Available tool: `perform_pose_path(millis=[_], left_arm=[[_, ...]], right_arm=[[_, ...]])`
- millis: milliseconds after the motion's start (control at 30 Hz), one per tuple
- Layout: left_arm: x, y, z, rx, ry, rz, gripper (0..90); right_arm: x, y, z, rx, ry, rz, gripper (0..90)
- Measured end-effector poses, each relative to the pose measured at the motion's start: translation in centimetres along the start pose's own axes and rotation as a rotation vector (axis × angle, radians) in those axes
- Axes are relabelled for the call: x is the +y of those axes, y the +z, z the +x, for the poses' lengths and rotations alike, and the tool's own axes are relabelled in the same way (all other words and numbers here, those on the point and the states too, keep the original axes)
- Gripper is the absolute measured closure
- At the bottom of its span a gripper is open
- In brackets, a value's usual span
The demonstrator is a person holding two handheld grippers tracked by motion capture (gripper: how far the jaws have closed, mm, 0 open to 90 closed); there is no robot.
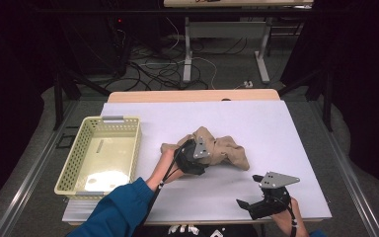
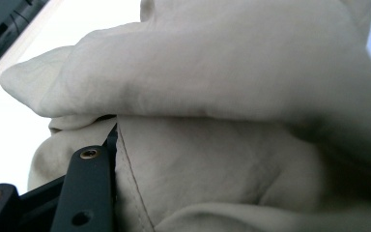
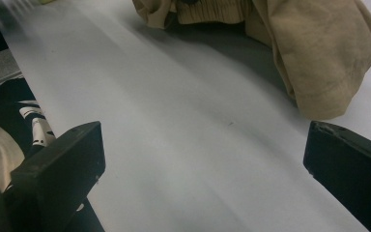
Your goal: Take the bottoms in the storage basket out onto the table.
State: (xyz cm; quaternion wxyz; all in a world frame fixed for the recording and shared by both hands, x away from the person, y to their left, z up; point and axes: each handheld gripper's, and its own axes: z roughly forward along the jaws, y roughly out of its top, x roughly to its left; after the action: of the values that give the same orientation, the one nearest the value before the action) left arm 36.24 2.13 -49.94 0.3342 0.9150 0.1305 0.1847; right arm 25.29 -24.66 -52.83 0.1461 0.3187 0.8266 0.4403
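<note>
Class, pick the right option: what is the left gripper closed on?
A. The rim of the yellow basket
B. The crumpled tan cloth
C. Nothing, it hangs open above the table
B: the left gripper sits in the tan cloth, its jaws shut on a fold.

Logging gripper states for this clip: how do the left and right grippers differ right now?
The left gripper is shut on the tan cloth; the right gripper stands open with nothing between its jaws. The left sits on the cloth at mid-table; the right is apart from it, near the table's front edge. The left gripper view looks into folds of cloth; the right gripper view looks across bare table toward the cloth. Both are black, hand-held, with a grey plate on top.
</note>
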Motion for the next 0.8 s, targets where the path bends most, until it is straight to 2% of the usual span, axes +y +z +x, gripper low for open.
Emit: perform_pose_path(millis=[300, 400, 700, 800], left_arm=[[-0.4, 1.2, -0.4, -0.036, -0.019, 0.013, 42.6], [-0.6, 1.7, -0.7, -0.053, -0.015, 0.017, 42.6], [-0.8, 2.3, -1.0, -0.065, -0.012, 0.023, 42.5], [-0.8, 2.5, -1.1, -0.077, -0.026, 0.027, 42.5]], right_arm=[[0.0, 0.0, 0.0, 0.001, -0.001, -0.004, 0.7], [0.0, 0.0, 0.0, 0.001, -0.001, -0.005, 0.7], [0.0, 0.0, 0.0, 0.001, -0.001, 0.004, 0.7], [0.0, 0.0, 0.0, 0.003, -0.001, 0.002, 0.7]])
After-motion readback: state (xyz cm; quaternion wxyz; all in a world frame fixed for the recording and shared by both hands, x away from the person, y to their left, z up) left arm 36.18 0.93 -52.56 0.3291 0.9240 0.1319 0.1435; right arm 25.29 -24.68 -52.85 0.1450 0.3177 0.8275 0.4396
